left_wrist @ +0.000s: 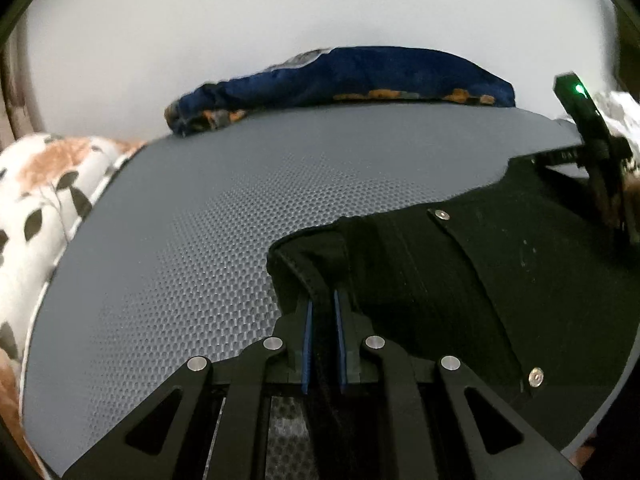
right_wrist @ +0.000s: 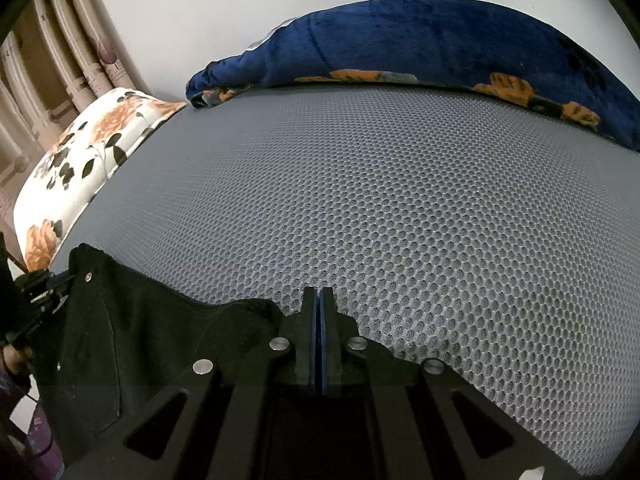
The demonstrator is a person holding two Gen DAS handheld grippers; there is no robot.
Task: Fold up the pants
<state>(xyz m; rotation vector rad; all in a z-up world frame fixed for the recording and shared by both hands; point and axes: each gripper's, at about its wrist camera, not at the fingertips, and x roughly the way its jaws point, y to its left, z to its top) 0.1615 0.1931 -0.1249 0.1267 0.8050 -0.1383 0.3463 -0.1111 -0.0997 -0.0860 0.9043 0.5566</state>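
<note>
**Black denim held at two points as fold gets under way**

Black pants lie along the near edge of a grey honeycomb-mesh mat, the waist end with its rivets and pocket seam facing the far side. At the left, a white floral pillow borders the mat's left edge, just beside it. The left gripper pinches a thick seamed edge of the waistband between its blue pads, the fingers drawn in on the cloth with a narrow band of fabric showing between them. That hold, at a stiff hem and not on loose cloth, looks chosen so the fabric will not slip when lifted.

Moving right, the black cloth runs across the mat's near right portion towards the right gripper, seen in its own camera with the fingers pressed fully together. Its tips sit at the fabric's edge, but whether any cloth lies between the pads cannot be told, since the fabric visible there lies to the left of the fingers. Its housing, with a green light, stands at the far right of the left view.

Along the mat's far edge, well apart from the pants, rests a navy blanket with orange flowers. The wide bare mesh ahead of both grippers appears kept free as landing room for the fold.
</note>
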